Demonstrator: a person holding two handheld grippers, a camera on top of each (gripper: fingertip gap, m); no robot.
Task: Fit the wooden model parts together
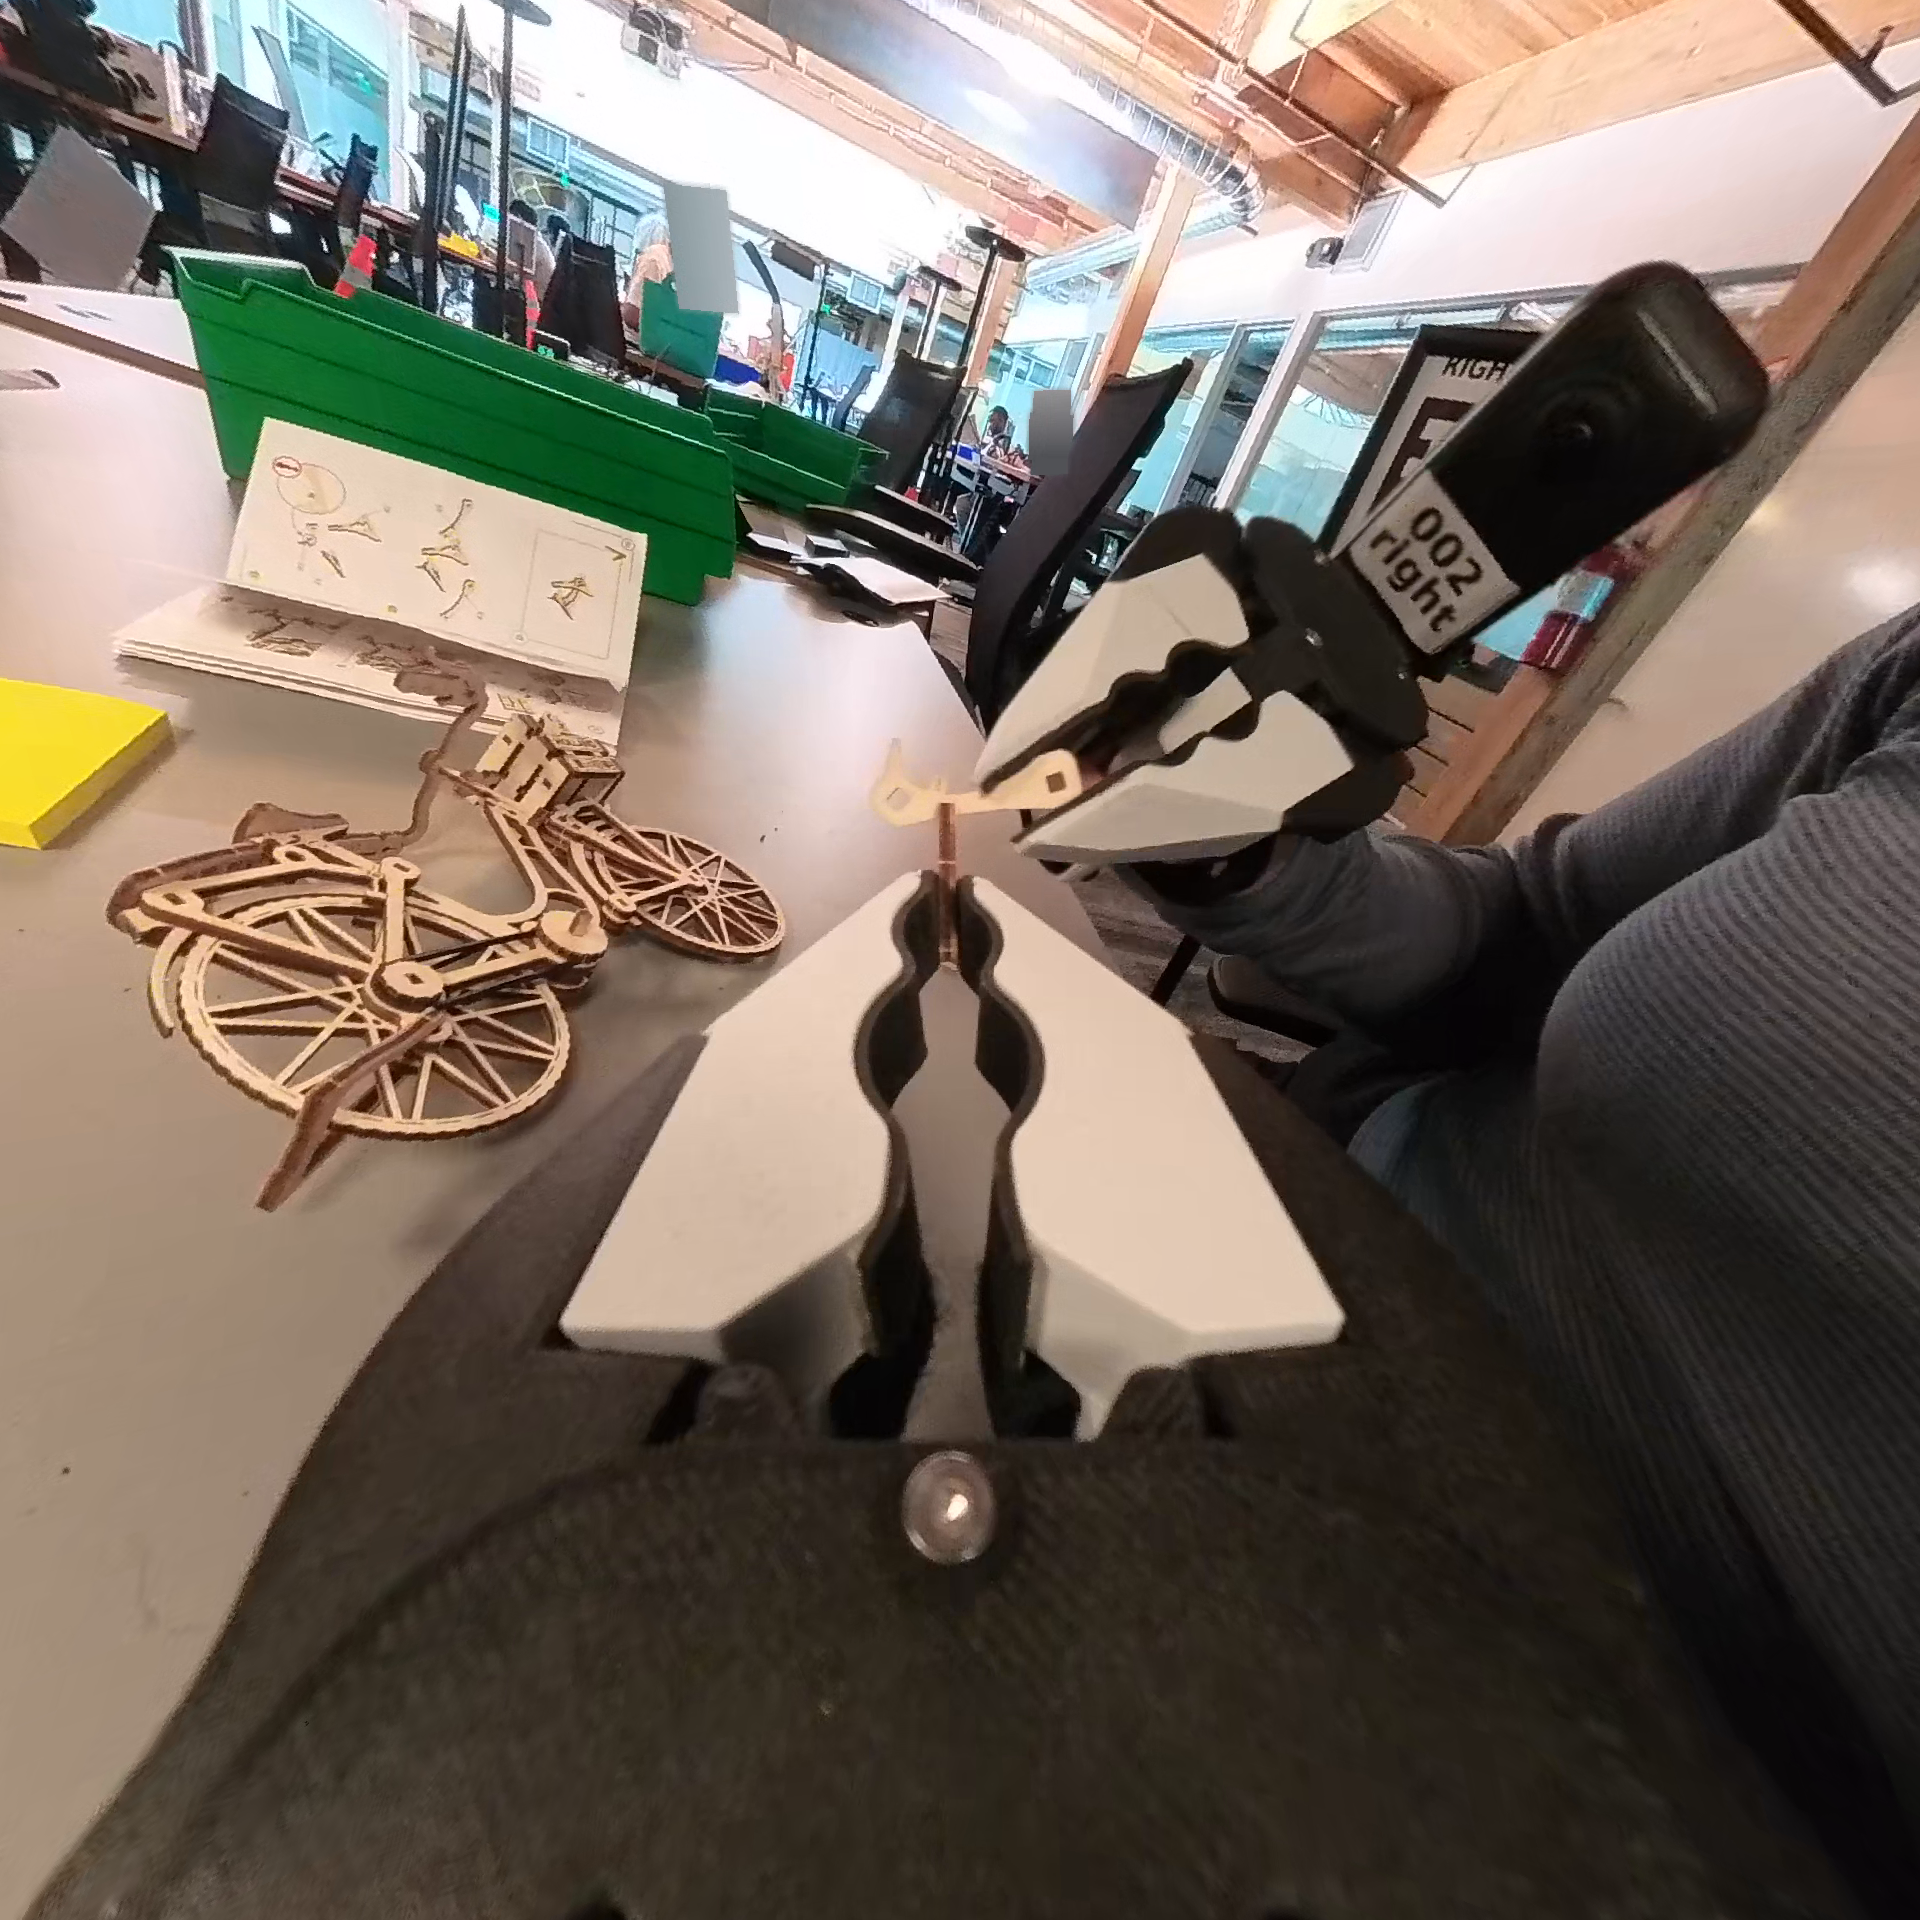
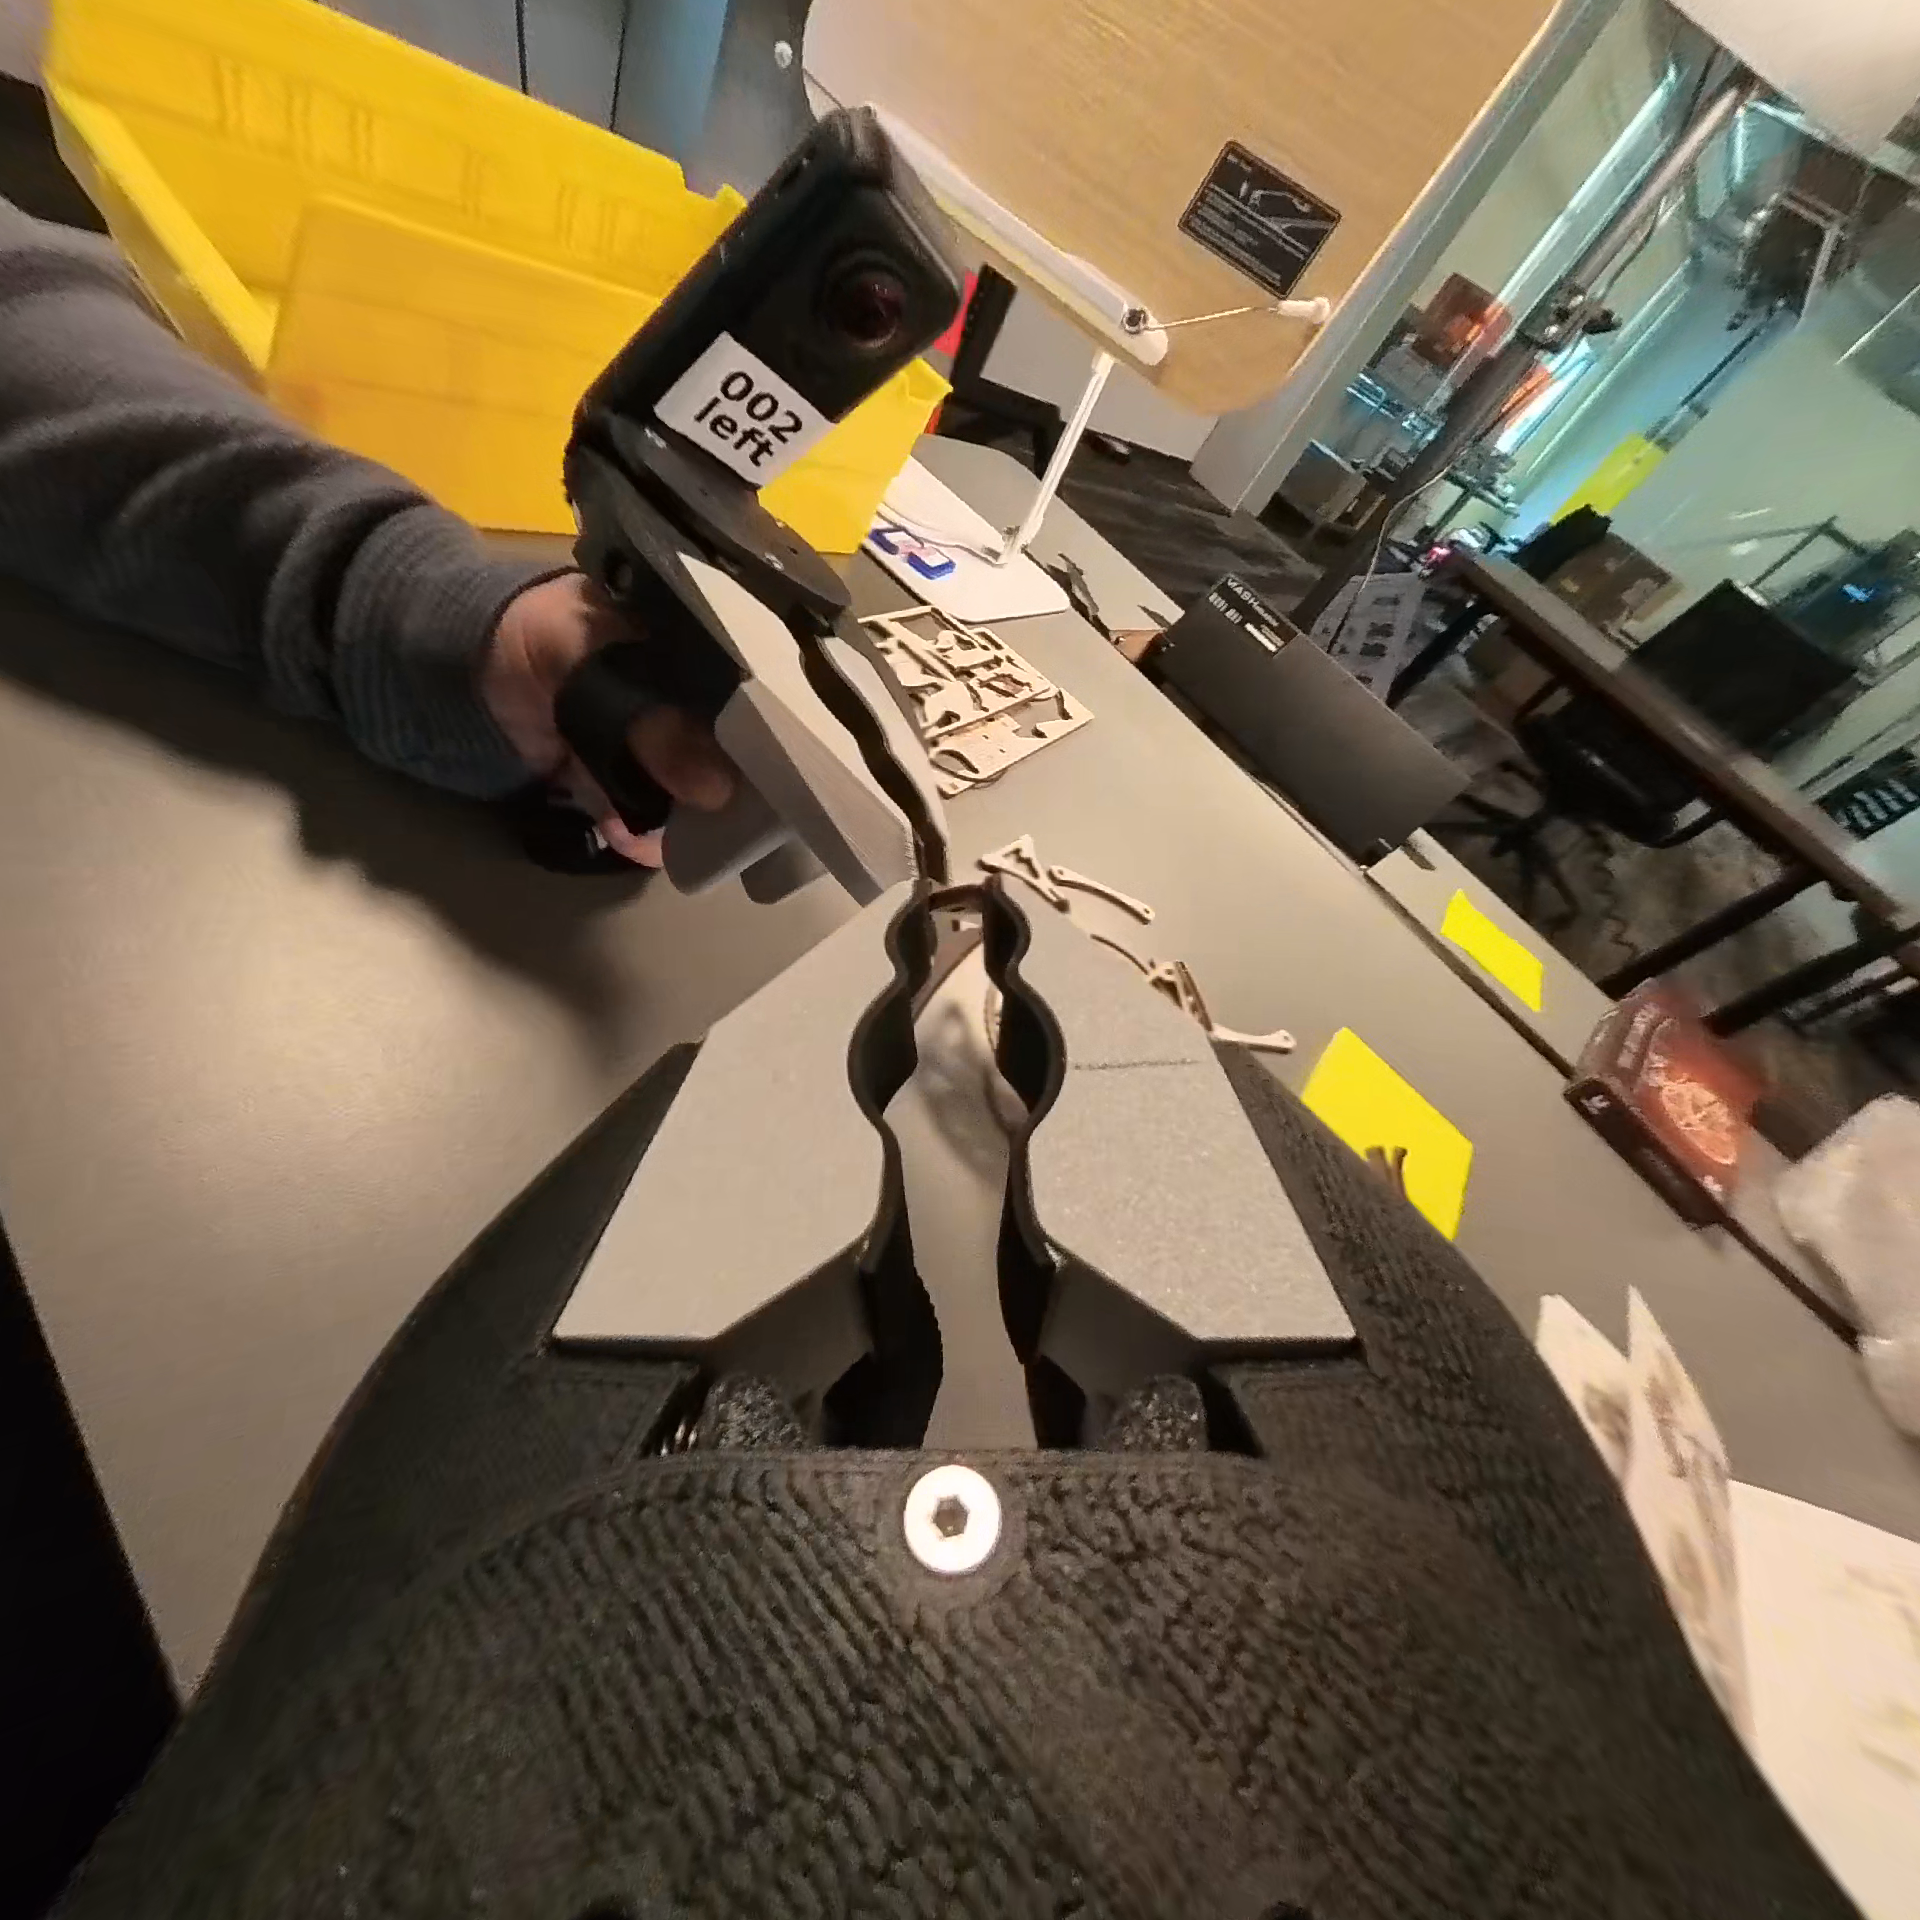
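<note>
My left gripper (image 1: 941, 891) is shut on a thin wooden peg (image 1: 948, 862) that stands up out of its tips. My right gripper (image 1: 1006, 808) comes in from the upper right, shut on a small flat wooden piece (image 1: 920, 802) held level. The peg's top end meets that piece from below, above the table edge. In the right wrist view, my right gripper (image 2: 951, 906) pinches the flat piece (image 2: 954, 898), with the left gripper (image 2: 928, 860) tip to tip against it. The assembled wooden bicycle (image 1: 416, 935) lies flat on the grey table (image 1: 156, 1351) to the left.
An instruction booklet (image 1: 436, 561), green bins (image 1: 468, 416) and a yellow pad (image 1: 62, 769) sit behind the bicycle. Loose wooden parts (image 2: 1081, 899), a punched-out wooden sheet (image 2: 977, 696), yellow notes (image 2: 1392, 1122), a yellow bin (image 2: 416, 260) and boxes (image 2: 1309, 707) lie around the right gripper. A person's sleeve (image 1: 1662, 1143) fills the right. Less than 4 cm separates the two grippers' tips.
</note>
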